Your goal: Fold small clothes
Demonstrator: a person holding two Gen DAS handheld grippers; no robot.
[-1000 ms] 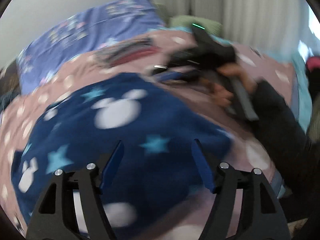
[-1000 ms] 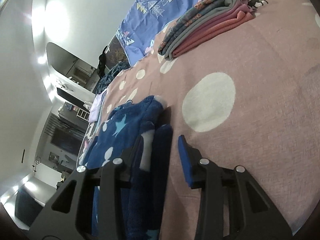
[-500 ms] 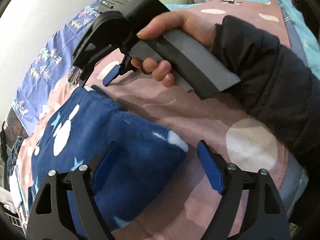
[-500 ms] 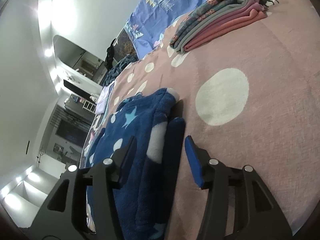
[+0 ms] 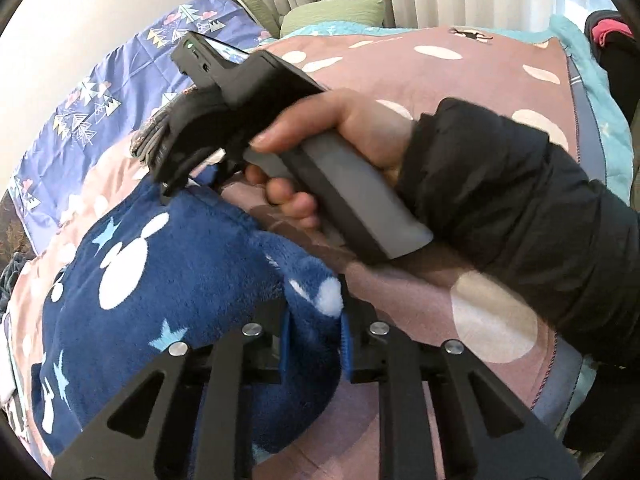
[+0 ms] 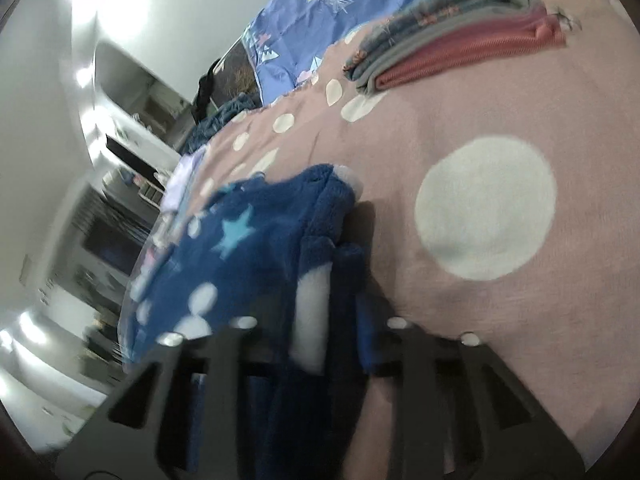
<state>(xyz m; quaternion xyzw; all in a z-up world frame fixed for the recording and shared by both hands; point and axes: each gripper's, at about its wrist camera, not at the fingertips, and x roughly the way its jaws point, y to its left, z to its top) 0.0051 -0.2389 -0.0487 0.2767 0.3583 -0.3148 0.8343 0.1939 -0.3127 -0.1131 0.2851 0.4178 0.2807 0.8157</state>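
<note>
We've got the navy fleece garment (image 5: 168,280) w/ stars and white mouse shapes lying on the pink dotted bedspread (image 5: 492,320), filling the lower left of the left wrist view. Our left gripper (image 5: 314,340) sits at bottom centre; its jaws have just been closing and now pinch a bunched corner of the fleece, blue pads pressed in on both sides. Across the middle of that frame the person's right hand (image 5: 348,136), black sleeve behind it, holds the right gripper, tip down at the fleece's far edge in the centre left.

Right wrist view is blurred, but the right gripper (image 6: 326,356) at bottom centre has also just been closing, and a thick fold of the same fleece w/ a white patch runs up btwn its fingers. It looks clamped on the cloth.

Progress, as we judge it: a stack of folded clothes (image 6: 456,52) sits in the upper right of the right wrist view, so some items appear done. The fleece piece is mid-job: both edges gripped, not yet laid over into a neat fold. It still looks rumpled, w/ layers doubled near the right gripper. Left to do, prob.: carry the gripped edge across, flatten, then move it to the stack. More unfolded stuff may lie at the far left, too blurred to tell.
</note>
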